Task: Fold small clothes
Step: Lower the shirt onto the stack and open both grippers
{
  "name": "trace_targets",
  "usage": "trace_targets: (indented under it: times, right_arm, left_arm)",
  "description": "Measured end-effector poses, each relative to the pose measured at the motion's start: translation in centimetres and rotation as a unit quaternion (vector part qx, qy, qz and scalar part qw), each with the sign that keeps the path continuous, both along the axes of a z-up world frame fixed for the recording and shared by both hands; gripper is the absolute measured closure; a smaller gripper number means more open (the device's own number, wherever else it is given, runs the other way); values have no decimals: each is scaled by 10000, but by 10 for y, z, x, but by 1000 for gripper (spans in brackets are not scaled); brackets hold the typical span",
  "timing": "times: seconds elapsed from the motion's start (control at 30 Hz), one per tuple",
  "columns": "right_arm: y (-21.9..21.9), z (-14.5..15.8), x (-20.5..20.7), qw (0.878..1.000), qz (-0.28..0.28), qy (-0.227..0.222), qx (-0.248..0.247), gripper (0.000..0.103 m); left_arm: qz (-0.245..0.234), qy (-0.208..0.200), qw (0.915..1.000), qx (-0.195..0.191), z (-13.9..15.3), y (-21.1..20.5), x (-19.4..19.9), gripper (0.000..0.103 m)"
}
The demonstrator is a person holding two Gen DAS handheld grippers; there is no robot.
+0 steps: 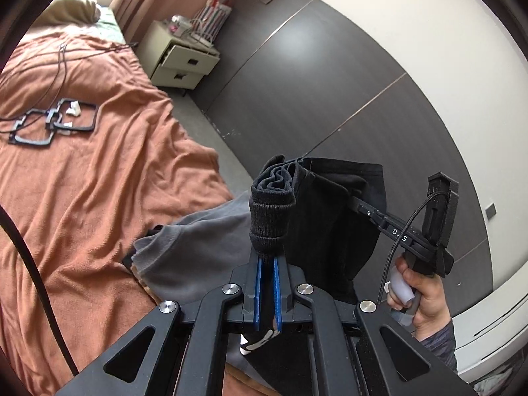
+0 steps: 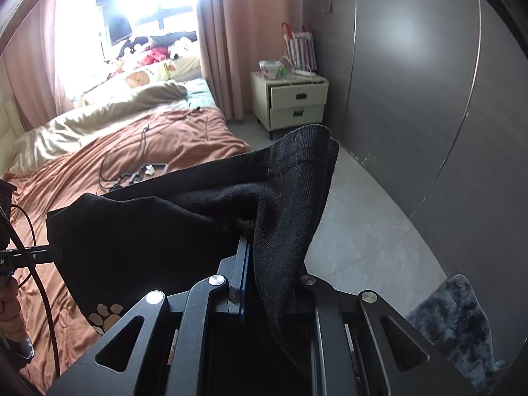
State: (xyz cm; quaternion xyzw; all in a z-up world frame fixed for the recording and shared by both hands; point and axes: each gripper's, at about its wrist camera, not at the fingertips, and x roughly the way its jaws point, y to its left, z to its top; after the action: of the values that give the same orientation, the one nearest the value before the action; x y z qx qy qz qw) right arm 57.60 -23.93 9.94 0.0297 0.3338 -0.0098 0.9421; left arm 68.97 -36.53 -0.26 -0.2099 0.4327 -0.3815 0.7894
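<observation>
Left wrist view first: the left hand-held gripper (image 1: pixel 268 257) has its blue pads pressed together on a bunched, ribbed edge of the black garment (image 1: pixel 330 217), which rises in folds just beyond the fingertips. The rest of the cloth hangs to the right, where the right hand-held gripper (image 1: pixel 354 199) pinches another edge, held by the person's hand (image 1: pixel 419 293). With two edges clamped apart, the garment is carried in the air over the floor beside the bed (image 1: pixel 82 171), probably so it can be spread flat on the bedcover before any fold. A grey garment (image 1: pixel 198 247) lies on the near edge of the bed, below the left gripper, and black frames with cables (image 1: pixel 56 123) rest farther up the cover. Right wrist view next: the right hand-held gripper (image 2: pixel 250 247) is clamped on the garment's hem, and the black cloth (image 2: pixel 165 231) drapes over its fingers, hiding the right one. The fabric stretches leftward to the left hand-held gripper (image 2: pixel 57 252), seen at the frame's edge. A paw print (image 2: pixel 105 313) shows on the hanging lower part. No fold looks made yet; the garment is off the bed, well short of the bedside cabinet (image 2: pixel 290 102).
</observation>
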Motion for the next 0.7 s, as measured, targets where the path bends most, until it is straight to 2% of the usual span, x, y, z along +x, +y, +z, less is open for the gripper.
trace_targets:
  times: [0.17,0.23,0.27,0.3,0.33,0.4,0.5,0.6,0.7]
  right_arm:
    - [-20,-1,17,9996,31,283,-47,93]
    - [-24,-11,35,9985,-51,542,-76,90]
    - [-26,-16,41,9976,-115,677,-122,82]
    - [-28,-20,46,9962,-253,799,-215,69]
    - [-28,-21,52,9948,-401,878,-313,65]
    - [-35,-16,53,9920,-730,873,-550,64]
    - [-47,2,41,9915,-906,658,-664,64]
    - [-54,13,27,9947,-781,537,-396,64]
    - [-53,8,25,9947,-544,826,-289,66]
  left_arm:
    - [132,271,9995,101,-41,10,22,97]
    - [234,445,9980,372,-59,11,32,95]
    - [361,546,9961,586,-68,12,37,94]
    - [526,634,9935,790,-76,16,40,93]
    - [615,667,9923,844,-81,21,42,93]
    - [641,664,9927,773,-86,30,43,93]
    - [724,520,9918,911,-82,37,43,93]
    - [664,417,9923,959,-77,33,44,91]
    - [602,309,9927,994,-78,26,48,81]
